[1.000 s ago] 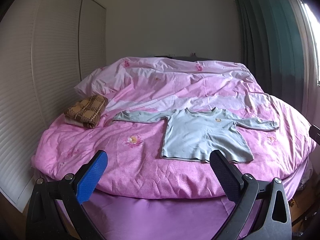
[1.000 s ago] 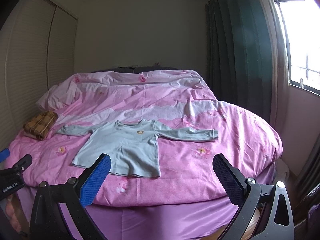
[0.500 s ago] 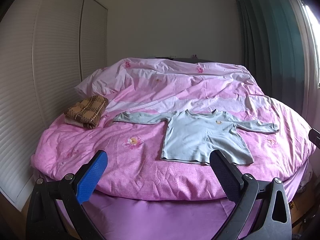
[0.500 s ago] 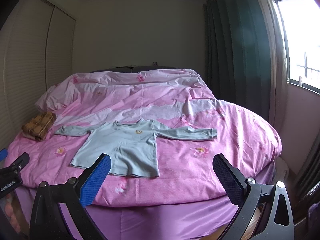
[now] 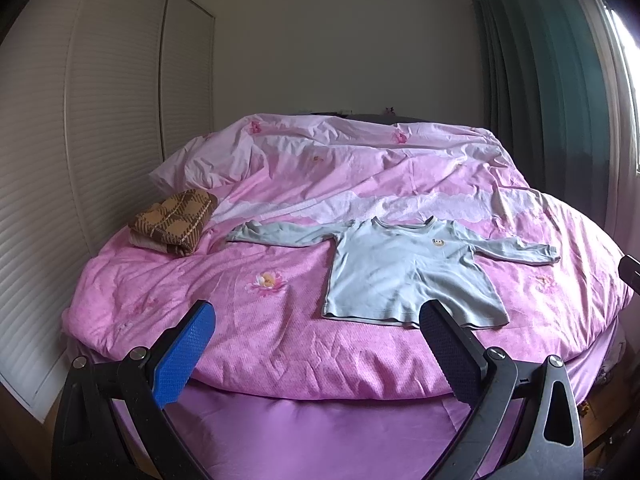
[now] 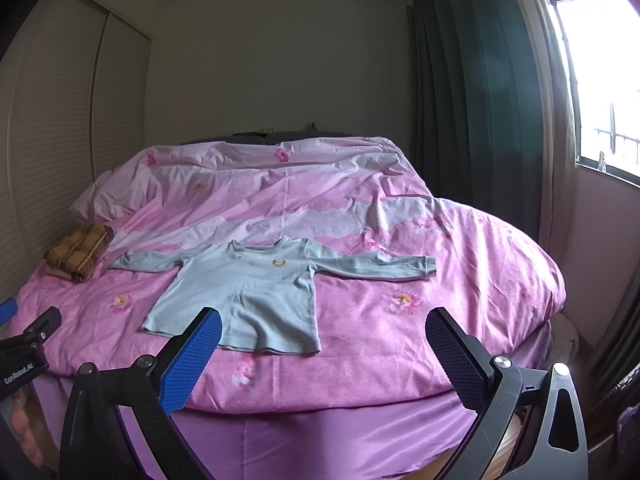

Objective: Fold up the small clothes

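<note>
Shirt: a small pale blue long-sleeved shirt (image 5: 404,276) is laid flat, front up, on the pink duvet (image 5: 280,332) near the foot edge of the bed; both sleeves are spread out sideways.
Long axis: the sleeve-to-sleeve line is seen running from 9 to 3 o'clock; the collar lies toward 12 o'clock and the hem toward 6 o'clock, the hem being the edge nearest both tools.
Left gripper: the left gripper (image 5: 316,330) is held off the foot of the bed with its fingers spread wide and nothing between them; in its view the shirt body lies at about 1 o'clock, well apart from the fingertips.
Right gripper: the right gripper (image 6: 322,336) is likewise opened wide and empty; in its view the shirt (image 6: 248,292) lies at about 11 o'clock.
Nearer tool: neither is judged clearly nearer; each is placed for the sleeve on its own side.
Folded pile: a brown checked folded garment (image 5: 174,222) is seen at 9 o'clock of the shirt, beyond the left cuff and apart from it.
Progress: no fold is judged to have been made.
</note>
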The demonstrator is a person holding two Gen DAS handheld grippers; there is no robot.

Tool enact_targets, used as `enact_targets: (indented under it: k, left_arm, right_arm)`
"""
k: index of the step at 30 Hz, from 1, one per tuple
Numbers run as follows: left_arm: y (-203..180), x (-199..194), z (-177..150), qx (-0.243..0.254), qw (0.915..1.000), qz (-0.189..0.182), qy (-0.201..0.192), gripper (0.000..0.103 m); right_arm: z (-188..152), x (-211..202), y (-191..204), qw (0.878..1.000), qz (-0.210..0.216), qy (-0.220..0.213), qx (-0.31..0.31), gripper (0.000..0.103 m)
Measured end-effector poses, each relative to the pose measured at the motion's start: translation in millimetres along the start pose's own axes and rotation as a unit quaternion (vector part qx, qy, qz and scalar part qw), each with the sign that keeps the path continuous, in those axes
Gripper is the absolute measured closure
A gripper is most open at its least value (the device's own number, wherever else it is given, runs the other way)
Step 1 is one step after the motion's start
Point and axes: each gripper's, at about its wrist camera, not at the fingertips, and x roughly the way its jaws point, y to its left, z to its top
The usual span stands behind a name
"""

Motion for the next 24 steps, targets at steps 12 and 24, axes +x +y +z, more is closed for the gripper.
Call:
enact_targets:
  k: [12,24]
  left_arm:
    - [2,1,-5,-0.001,1.0,-0.001,0.0,0.0]
    - [-12,17,4,0.011,0.9999,-0.007,0.003,0.0]
  right_arm:
    - [-5,2,1,1.0,-0.003,0.001,0.001,0.0]
    - [-3,14,-7,1.0,-0.009,0.009,0.016,0.0]
